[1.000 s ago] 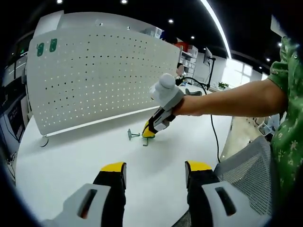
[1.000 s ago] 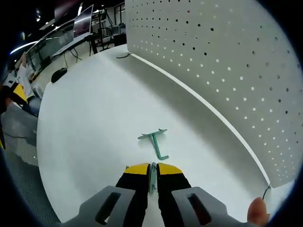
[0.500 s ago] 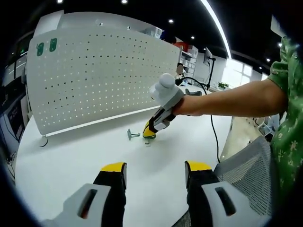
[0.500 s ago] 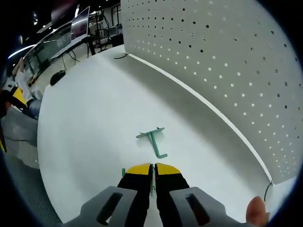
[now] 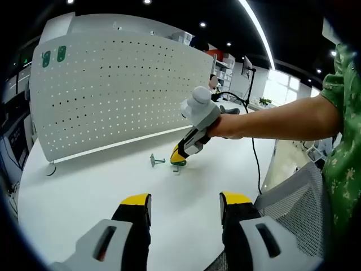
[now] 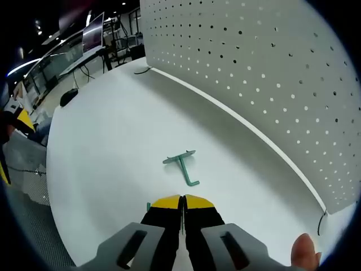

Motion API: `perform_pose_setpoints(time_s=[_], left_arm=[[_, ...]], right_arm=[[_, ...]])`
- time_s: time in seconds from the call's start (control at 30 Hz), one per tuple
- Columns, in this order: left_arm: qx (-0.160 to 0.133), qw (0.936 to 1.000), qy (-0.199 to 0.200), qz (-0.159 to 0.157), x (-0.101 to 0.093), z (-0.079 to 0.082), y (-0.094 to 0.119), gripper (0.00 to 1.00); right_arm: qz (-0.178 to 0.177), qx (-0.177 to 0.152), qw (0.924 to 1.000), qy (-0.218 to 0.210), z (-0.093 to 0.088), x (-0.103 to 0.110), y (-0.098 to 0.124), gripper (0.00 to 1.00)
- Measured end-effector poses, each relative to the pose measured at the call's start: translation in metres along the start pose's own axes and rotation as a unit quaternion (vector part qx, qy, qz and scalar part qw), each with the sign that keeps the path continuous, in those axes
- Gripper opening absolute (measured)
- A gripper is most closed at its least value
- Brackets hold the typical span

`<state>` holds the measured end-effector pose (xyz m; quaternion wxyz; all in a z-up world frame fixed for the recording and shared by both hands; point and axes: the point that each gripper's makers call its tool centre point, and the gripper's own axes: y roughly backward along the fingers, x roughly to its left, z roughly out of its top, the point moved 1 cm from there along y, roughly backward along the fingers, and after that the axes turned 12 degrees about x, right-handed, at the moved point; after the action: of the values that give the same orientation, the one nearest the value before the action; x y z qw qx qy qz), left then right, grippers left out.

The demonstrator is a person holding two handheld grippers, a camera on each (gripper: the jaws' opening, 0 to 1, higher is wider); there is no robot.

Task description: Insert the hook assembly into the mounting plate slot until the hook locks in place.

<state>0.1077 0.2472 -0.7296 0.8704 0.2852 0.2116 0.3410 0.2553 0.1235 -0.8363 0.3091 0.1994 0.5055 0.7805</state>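
The big white board [image 5: 113, 96] with holes stood at the back of the table [image 5: 79, 186]. No box or tray was there, so nothing sat inside anything. The right gripper [image 6: 183, 204] had lifted a little off the table, its fingers pressed tight on a thin green hook [image 6: 181, 219] (mostly hidden between them). That meant the pick-up looked done and the trip to the board came next. The left gripper [image 5: 183, 206] hung wide and held nothing. Another hook [image 6: 184, 166] lay flat just ahead.
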Motion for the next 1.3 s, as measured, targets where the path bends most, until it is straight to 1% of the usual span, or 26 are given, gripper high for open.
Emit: perform_pose_setpoints(time_s=[0.27,0.37,0.5,0.67,0.9,1.07,1.3], left_arm=[[0.000,1.0000,0.000,0.000,-0.001,0.000,0.000,0.50],[-0.002,1.0000,0.001,0.001,-0.001,0.001,0.001,0.50],[-0.004,1.0000,0.002,0.002,-0.001,0.002,0.001,0.50],[-0.004,1.0000,0.002,0.003,0.000,0.003,0.002,0.49],[-0.010,0.9999,0.007,0.007,0.004,0.007,0.003,0.49],[-0.015,0.9998,0.008,0.011,0.006,0.011,0.005,0.49],[-0.023,0.9996,0.012,0.015,0.008,0.016,0.007,0.49]], right_arm=[[-0.002,-0.011,0.9999,-0.002,0.003,0.001,0.005,0.00],[-0.003,-0.019,0.9998,-0.003,0.006,0.001,0.008,0.00],[-0.004,-0.039,0.9992,-0.007,0.014,0.001,0.014,0.00],[-0.008,-0.052,0.9986,-0.006,0.019,0.001,0.018,0.00],[-0.007,-0.081,0.9967,-0.011,0.029,0.003,0.028,0.00],[-0.006,-0.101,0.9948,-0.012,0.036,0.005,0.037,0.00],[-0.006,-0.138,0.9904,-0.005,0.050,0.011,0.053,0.00]])
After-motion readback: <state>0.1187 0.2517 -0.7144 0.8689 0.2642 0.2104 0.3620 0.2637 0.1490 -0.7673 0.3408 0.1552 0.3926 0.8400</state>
